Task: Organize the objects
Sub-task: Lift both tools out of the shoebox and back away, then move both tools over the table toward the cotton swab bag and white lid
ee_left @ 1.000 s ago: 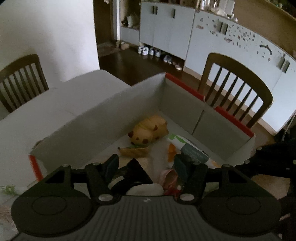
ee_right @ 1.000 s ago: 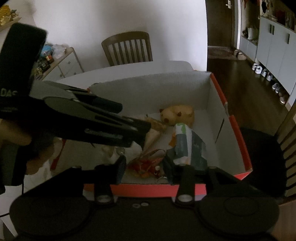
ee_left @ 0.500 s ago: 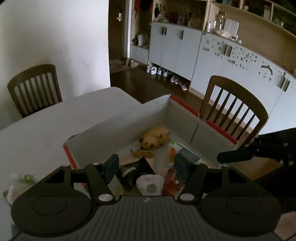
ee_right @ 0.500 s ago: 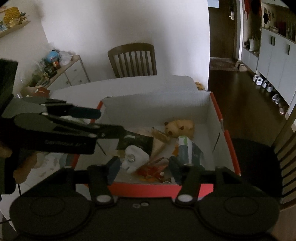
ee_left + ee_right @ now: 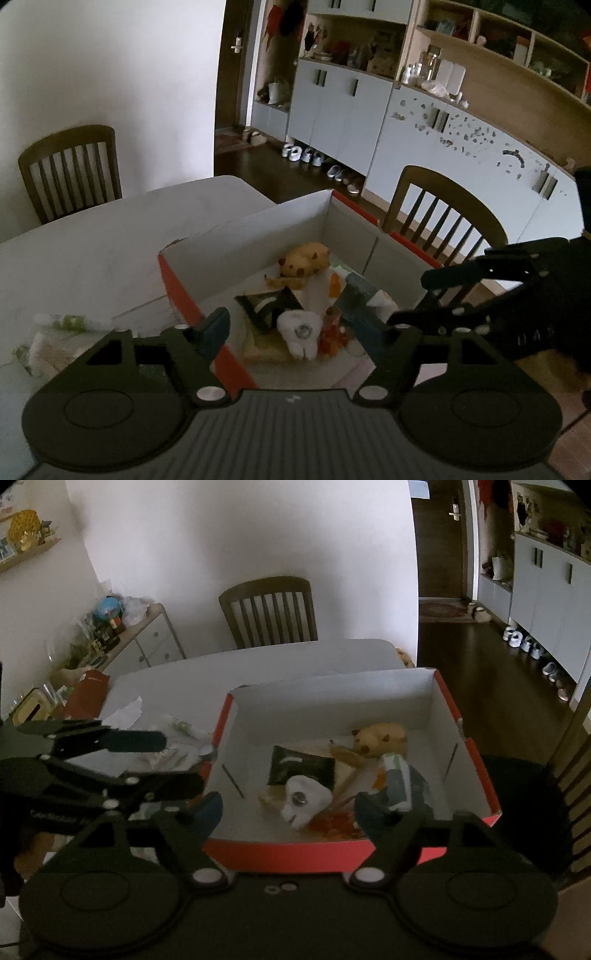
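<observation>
A red-edged white cardboard box (image 5: pixel 177 291) (image 5: pixel 295 853) stands on the white table (image 5: pixel 110 240). Inside it a white tooth-shaped plush (image 5: pixel 301 332) (image 5: pixel 303 799) lies on a black packet (image 5: pixel 295 768). A yellow spotted plush dog (image 5: pixel 304 258) (image 5: pixel 380 736), a green-and-white pouch (image 5: pixel 397 775) and a red wrapper (image 5: pixel 332 821) lie there too. My left gripper (image 5: pixel 286 328) (image 5: pixel 162 764) hovers over the box's left wall, jaws opening, nothing pressed between them. My right gripper (image 5: pixel 290 808) (image 5: pixel 412 299) hangs over the near wall, jaws opening and empty.
A small tube (image 5: pixel 70 320) (image 5: pixel 184 727) and crumpled tissue (image 5: pixel 48 350) lie on the table left of the box. Wooden chairs (image 5: pixel 443 214) (image 5: pixel 269 609) stand at two sides. A cluttered dresser (image 5: pixel 147 642) is at the far left wall.
Both grippers have lifted and drawn back from the box, and their jaws stand wider. The tooth plush, earlier at the left gripper's fingertips, now lies loose in the box.
</observation>
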Demonstrator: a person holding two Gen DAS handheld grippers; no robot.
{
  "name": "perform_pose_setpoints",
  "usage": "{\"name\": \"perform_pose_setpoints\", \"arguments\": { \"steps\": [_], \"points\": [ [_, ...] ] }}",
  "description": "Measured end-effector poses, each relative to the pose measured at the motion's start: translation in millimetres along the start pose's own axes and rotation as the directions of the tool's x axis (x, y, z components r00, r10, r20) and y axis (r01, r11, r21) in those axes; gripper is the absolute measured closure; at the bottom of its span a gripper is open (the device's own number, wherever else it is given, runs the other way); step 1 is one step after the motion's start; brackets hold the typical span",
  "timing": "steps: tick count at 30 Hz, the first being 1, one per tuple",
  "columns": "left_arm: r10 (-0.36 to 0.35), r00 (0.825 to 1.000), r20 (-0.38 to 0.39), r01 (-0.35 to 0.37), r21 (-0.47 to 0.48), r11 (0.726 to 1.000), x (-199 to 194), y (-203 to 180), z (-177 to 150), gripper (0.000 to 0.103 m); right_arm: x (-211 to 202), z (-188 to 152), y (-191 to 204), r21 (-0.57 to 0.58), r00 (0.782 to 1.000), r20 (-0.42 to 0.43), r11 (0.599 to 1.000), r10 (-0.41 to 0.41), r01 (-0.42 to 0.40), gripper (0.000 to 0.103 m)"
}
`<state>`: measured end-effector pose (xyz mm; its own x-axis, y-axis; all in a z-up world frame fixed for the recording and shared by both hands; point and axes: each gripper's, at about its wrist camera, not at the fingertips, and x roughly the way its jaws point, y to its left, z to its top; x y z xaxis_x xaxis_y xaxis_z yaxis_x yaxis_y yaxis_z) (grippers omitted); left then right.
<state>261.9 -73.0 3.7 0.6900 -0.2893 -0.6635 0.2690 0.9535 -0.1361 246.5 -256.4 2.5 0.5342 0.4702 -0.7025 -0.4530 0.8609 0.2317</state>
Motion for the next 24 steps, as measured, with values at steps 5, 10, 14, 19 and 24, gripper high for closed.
{"name": "perform_pose_setpoints", "arguments": {
  "steps": [5,10,14,19,24],
  "points": [
    [0.005,1.000,0.009,-0.005,-0.009,1.000,-21,18,-15,0.022,3,-4,22,0.009,1.000,0.014,1.000,0.005,-0.005,0.013],
    [0.010,1.000,0.009,-0.009,-0.034,0.999,-38,43,-29,0.020,8,-6,48,0.014,0.999,0.027,1.000,0.020,-0.021,0.001],
    [0.011,1.000,0.009,-0.011,-0.063,0.998,-50,67,-40,0.017,17,-8,71,0.006,1.000,0.018,1.000,0.016,-0.016,0.001],
    [0.052,0.999,0.017,-0.051,-0.088,0.995,-62,94,-55,0.010,31,-11,95,0.004,1.000,0.000,1.000,0.011,-0.011,0.001],
    [0.080,0.996,0.029,-0.076,-0.111,0.991,-70,122,-70,0.000,43,-11,116,-0.017,1.000,-0.022,1.000,0.000,-0.001,0.001]
  ]
}}
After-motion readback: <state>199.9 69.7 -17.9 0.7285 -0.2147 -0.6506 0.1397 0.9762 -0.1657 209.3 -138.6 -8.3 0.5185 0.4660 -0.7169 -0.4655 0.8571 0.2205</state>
